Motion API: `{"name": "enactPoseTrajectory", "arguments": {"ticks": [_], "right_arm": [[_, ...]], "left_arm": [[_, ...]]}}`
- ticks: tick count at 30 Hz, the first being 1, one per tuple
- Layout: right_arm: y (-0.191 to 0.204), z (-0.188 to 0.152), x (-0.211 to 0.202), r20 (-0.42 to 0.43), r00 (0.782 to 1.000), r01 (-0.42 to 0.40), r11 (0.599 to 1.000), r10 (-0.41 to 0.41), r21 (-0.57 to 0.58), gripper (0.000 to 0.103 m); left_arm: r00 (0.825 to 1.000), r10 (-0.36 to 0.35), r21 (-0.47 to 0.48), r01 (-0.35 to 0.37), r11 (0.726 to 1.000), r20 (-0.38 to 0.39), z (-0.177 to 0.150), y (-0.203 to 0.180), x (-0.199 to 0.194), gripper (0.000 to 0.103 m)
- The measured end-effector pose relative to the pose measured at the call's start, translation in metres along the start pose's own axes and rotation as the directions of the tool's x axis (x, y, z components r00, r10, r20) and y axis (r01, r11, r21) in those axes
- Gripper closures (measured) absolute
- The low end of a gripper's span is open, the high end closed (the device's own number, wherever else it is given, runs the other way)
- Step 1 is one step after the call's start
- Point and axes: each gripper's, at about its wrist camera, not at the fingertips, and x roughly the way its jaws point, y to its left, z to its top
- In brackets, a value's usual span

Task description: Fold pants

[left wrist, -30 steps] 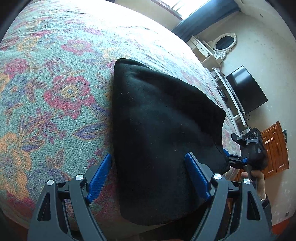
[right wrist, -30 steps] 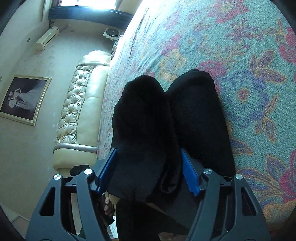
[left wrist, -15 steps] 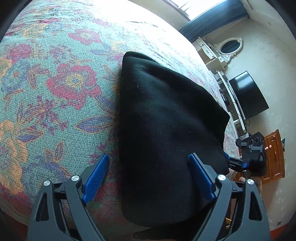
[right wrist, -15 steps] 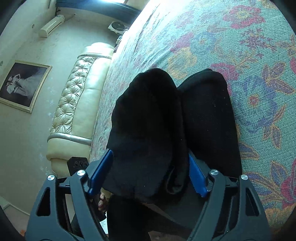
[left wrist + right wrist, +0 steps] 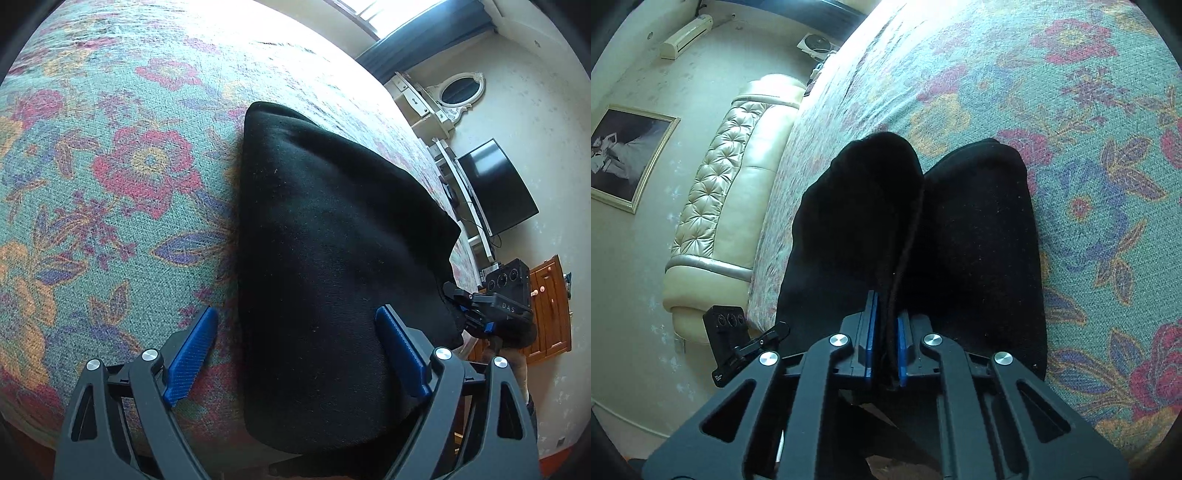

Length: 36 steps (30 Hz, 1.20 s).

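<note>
From the left wrist view, the black pants [image 5: 332, 277] lie on the floral bedspread [image 5: 110, 184], already doubled into a thick bundle, its far corner up at 12 o'clock and its near end hanging over the bed's edge at 6. The left gripper [image 5: 295, 354] stands wide open, straddling the bundle's near left edge, its blue pads clear of the cloth as far as I can see. Off at 3 o'clock the right gripper [image 5: 476, 306] bites the bundle's right edge.

From the right wrist view, the right gripper [image 5: 885, 343] has just snapped closed on a thick seam edge of the pants [image 5: 979, 240], which run away toward 12 o'clock as two humps.

I'd say the folding is well along, with one more fold or some tidying left. No container shows in either view.
</note>
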Motion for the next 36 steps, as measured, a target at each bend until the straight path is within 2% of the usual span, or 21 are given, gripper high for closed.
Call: {"name": "enactPoseTrajectory", "arguments": {"ticks": [6,13,18,24,26,31,32,33,35,36], "right_arm": [[0.014,0.003,-0.013,0.026,1.000,0.004,0.999,-0.004,-0.032,0.096],[0.023,0.003,-0.041,0.052,0.998,0.030,0.998,-0.027,-0.057,0.096],[0.002,-0.002,-0.051,0.043,0.997,0.059,0.998,-0.059,-0.015,0.096],[-0.033,-0.010,-0.043,0.035,0.997,0.066,0.997,-0.067,0.035,0.096],[-0.045,-0.011,-0.039,0.038,0.998,0.042,0.998,-0.044,0.050,0.096],[-0.069,-0.016,-0.043,0.058,0.993,-0.106,0.981,0.098,0.162,0.094],[-0.068,-0.018,-0.049,0.071,0.993,-0.101,0.982,0.091,0.157,0.093],[-0.065,-0.019,-0.054,0.077,0.994,-0.091,0.985,0.080,0.146,0.089],[-0.060,-0.022,-0.065,0.089,0.994,-0.079,0.988,0.067,0.136,0.074],[-0.057,-0.023,-0.072,0.099,0.994,-0.058,0.990,0.045,0.130,0.049]], "left_arm": [[1.000,0.024,0.044,-0.025,0.999,0.016,-0.001,-0.008,-0.001,0.017],[0.998,-0.026,0.031,0.025,0.999,0.056,0.003,-0.005,-0.014,0.017],[0.996,-0.051,0.029,0.049,0.998,0.067,0.004,-0.003,-0.017,0.017],[1.000,-0.014,0.038,0.014,0.999,-0.003,-0.003,-0.001,0.002,0.017],[1.000,0.000,0.059,0.000,0.998,-0.011,-0.006,-0.001,0.006,0.017],[1.000,0.000,0.106,0.000,0.994,-0.006,-0.008,-0.002,0.007,0.017],[1.000,-0.004,0.099,0.004,0.995,-0.001,-0.007,-0.002,0.006,0.017],[1.000,-0.006,0.096,0.006,0.995,0.002,-0.006,-0.002,0.004,0.017],[1.000,-0.001,0.100,0.001,0.995,-0.002,-0.004,-0.002,0.003,0.017],[1.000,0.003,0.105,-0.003,0.994,-0.005,-0.004,-0.002,0.002,0.017]]}}
